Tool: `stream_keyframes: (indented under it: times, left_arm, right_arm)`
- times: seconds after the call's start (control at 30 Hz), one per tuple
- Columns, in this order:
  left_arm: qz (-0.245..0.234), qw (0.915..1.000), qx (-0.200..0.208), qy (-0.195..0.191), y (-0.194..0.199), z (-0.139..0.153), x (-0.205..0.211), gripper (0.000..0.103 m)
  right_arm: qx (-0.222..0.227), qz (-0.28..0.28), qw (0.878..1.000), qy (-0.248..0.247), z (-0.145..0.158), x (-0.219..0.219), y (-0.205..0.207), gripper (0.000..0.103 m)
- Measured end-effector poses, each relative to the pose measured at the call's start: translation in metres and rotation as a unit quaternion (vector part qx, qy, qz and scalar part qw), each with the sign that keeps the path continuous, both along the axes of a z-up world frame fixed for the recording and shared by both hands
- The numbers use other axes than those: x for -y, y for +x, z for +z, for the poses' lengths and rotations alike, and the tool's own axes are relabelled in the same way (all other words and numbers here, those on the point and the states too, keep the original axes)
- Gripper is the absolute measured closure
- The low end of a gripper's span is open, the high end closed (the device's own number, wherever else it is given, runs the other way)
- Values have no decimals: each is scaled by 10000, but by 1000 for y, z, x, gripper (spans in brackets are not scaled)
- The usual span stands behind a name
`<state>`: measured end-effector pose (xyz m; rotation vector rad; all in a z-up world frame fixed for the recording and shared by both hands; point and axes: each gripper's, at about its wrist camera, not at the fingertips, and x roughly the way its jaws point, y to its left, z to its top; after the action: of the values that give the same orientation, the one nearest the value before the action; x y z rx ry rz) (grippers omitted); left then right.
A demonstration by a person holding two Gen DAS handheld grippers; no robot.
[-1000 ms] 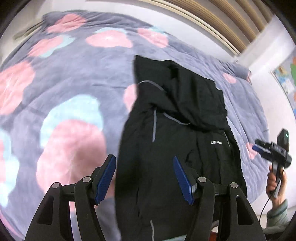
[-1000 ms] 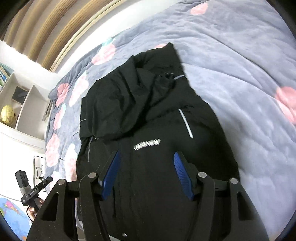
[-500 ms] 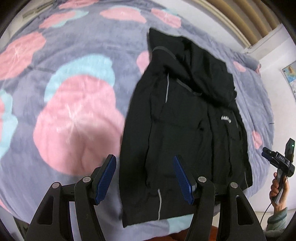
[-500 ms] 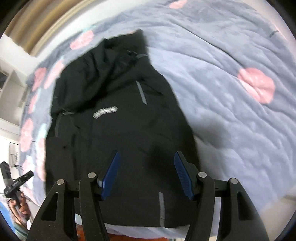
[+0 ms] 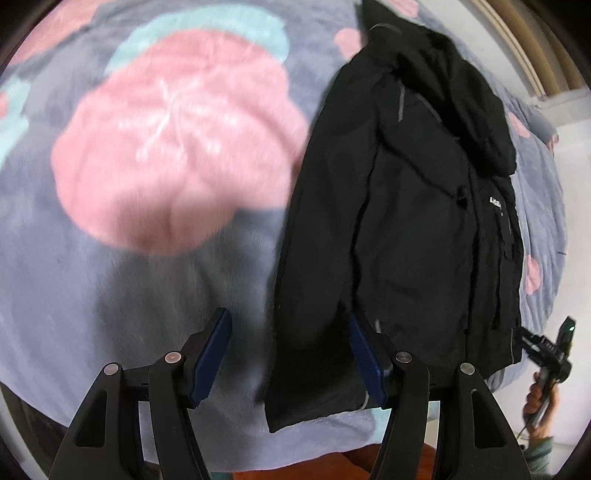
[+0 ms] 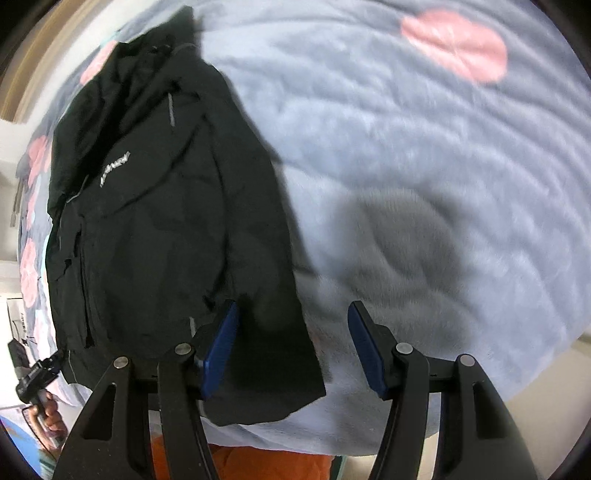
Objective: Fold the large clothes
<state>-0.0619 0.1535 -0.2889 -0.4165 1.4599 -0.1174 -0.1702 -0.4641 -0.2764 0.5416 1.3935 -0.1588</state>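
At the near edge of the bed, the black jacket hem lies between each parted, empty gripper's pads: left gripper, right gripper. Only the top layer may be pinched, or the blanket caught, if either is lowered carelessly

A grey-blue fleece blanket covers the bed, printed with big pink flowers and pale turquoise patches. In the right wrist view one pink flower lies far to the right. Something orange shows below the near edge of the bed. A wooden slatted panel stands at the far right, beside a white wall.
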Motion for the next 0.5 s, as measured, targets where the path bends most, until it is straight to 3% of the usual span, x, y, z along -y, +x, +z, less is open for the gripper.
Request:
stream_keyframes:
  times: [0.3,0.5]
  left_arm:
    - [445,9972,-162,-577,-9,-18,-9,37]
    - [182,9990,-55,-403,-6,-13,7,38]
  right_arm:
    - [-40,105,9980,615,-22,-7,-6,39]
    - [-22,563,9968,566,-17,-24,-3,41]
